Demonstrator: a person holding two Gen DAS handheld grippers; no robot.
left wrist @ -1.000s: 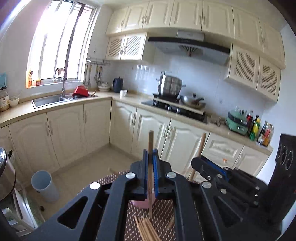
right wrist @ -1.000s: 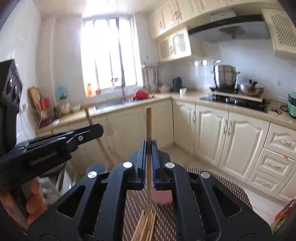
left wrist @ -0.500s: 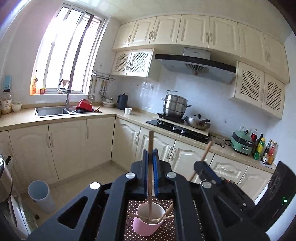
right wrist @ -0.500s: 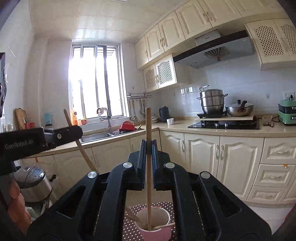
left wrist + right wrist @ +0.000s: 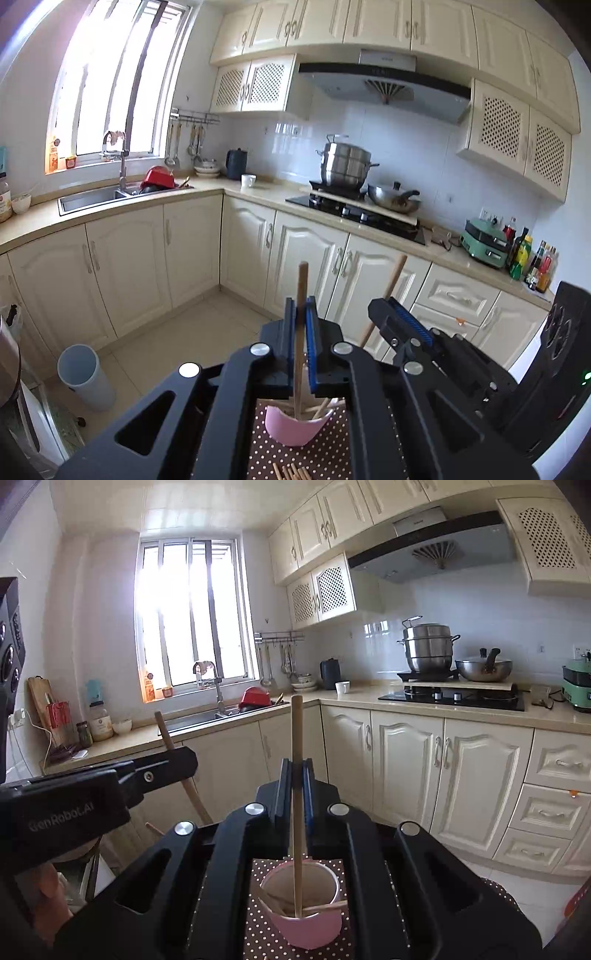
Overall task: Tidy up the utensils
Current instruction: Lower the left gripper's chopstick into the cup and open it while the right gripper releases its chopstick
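Note:
A pink cup [image 5: 306, 919] stands on a brown polka-dot mat [image 5: 266, 941] and holds several wooden chopsticks; it also shows in the left wrist view [image 5: 295, 428]. My left gripper [image 5: 301, 314] is shut on a wooden chopstick [image 5: 300, 332], upright, its lower end in the cup. My right gripper [image 5: 295, 775] is shut on another wooden chopstick [image 5: 296, 794], upright, its lower end inside the cup. The right gripper [image 5: 402, 325] shows beside the left one; the left gripper [image 5: 162, 764] shows at the left of the right wrist view.
Loose chopsticks [image 5: 291, 472] lie on the mat in front of the cup. Behind are cream kitchen cabinets [image 5: 443, 768], a sink [image 5: 92, 199], a stove with pots [image 5: 354, 206], and a grey bin [image 5: 85, 376] on the floor.
Both grippers have tipped downward over the cup with their chopsticks. The chopstick tips have gone lower into the cup, and the loose chopsticks on the mat are back in view.

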